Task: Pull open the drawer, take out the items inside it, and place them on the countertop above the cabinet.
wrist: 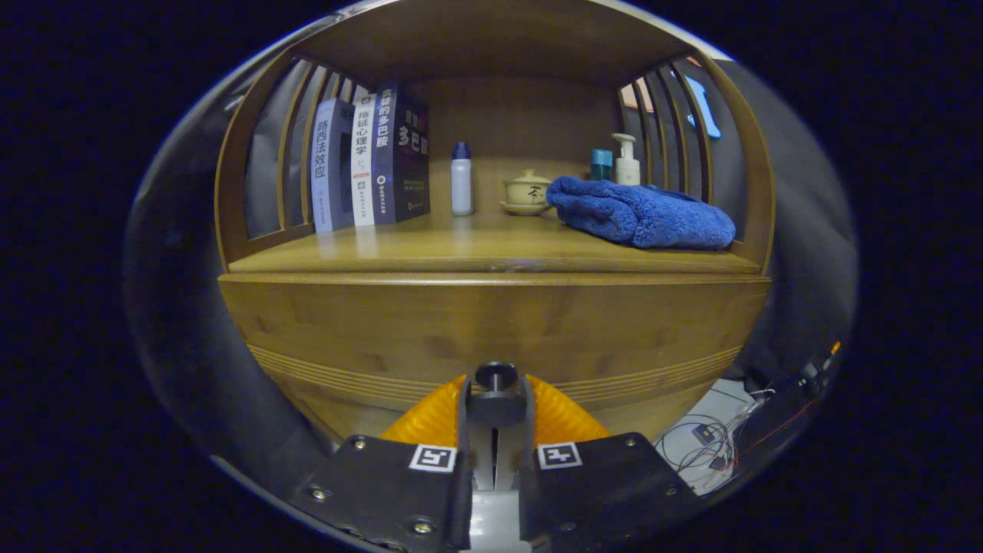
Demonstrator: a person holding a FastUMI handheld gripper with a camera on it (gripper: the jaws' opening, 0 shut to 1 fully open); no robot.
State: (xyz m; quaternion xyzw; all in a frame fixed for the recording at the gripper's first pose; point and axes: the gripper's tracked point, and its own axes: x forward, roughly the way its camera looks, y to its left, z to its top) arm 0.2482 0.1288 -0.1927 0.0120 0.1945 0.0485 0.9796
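Note:
A wooden cabinet's drawer front stands right in front of me. Its small dark round knob sits between my fingertips. My gripper is shut on the knob, one finger pressing from each side. The drawer's inside is hidden behind the front panel, so no items in it show. Just above the drawer lies the wooden countertop, under a shelf roof.
On the countertop stand three books at the back left, a white bottle, a lidded cup on a saucer, a folded blue towel, a teal jar and a pump bottle. Slatted side walls enclose it. Loose cables lie on the floor at lower right.

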